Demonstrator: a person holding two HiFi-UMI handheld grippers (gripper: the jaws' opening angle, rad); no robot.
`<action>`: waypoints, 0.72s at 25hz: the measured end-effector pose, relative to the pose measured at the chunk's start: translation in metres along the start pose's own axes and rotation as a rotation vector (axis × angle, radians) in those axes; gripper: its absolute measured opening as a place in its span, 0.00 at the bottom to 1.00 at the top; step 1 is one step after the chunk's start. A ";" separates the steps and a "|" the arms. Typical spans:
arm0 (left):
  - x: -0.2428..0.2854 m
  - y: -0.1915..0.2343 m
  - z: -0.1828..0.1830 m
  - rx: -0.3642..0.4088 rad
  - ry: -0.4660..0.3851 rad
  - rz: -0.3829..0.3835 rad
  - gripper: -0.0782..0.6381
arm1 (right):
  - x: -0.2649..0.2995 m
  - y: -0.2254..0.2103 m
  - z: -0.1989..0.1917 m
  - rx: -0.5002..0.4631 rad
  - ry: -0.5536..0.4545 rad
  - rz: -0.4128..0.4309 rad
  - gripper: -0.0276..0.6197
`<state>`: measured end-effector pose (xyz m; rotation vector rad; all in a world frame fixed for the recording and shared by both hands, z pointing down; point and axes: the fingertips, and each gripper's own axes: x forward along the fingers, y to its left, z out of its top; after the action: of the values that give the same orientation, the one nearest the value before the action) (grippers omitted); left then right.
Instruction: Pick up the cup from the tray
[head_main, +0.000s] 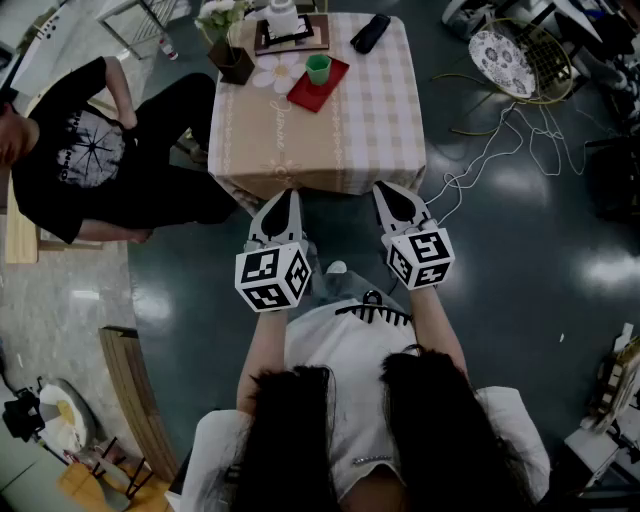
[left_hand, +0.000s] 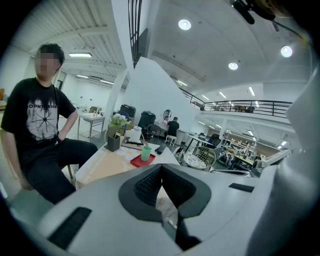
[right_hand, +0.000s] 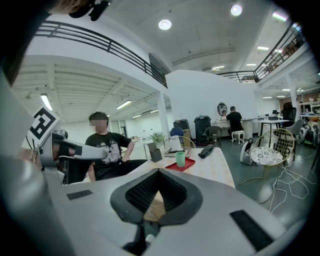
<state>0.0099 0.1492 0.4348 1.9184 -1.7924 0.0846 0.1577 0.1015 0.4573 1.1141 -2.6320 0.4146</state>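
Note:
A green cup (head_main: 318, 68) stands upright on a small red tray (head_main: 332, 84) at the far side of a table with a checked cloth (head_main: 380, 130). Both grippers hang in front of the table's near edge, well short of the cup. My left gripper (head_main: 289, 196) is shut with nothing in it, and my right gripper (head_main: 386, 189) is shut and empty too. In the left gripper view the cup (left_hand: 146, 152) and tray (left_hand: 137, 161) show beyond the shut gripper (left_hand: 161, 169). In the right gripper view the cup (right_hand: 180, 159) sits above the shut gripper (right_hand: 159, 173).
A person in a black T-shirt (head_main: 70, 150) sits at the table's left. On the table are a potted plant (head_main: 230, 52), a white object on a dark tray (head_main: 288, 28) and a black case (head_main: 370, 33). A wicker chair (head_main: 512, 58) and floor cables (head_main: 500, 140) lie to the right.

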 end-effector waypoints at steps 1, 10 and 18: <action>0.001 0.001 0.000 -0.001 0.000 0.002 0.12 | 0.001 -0.001 0.000 0.003 0.002 0.001 0.06; 0.019 0.013 -0.002 -0.005 0.030 0.007 0.12 | 0.020 -0.005 -0.005 -0.006 0.041 0.006 0.06; 0.052 0.039 0.008 -0.023 0.061 0.007 0.12 | 0.061 -0.008 0.006 0.062 0.022 0.069 0.10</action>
<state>-0.0229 0.0981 0.4599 1.8739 -1.7526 0.1228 0.1217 0.0534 0.4734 1.0332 -2.6612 0.5228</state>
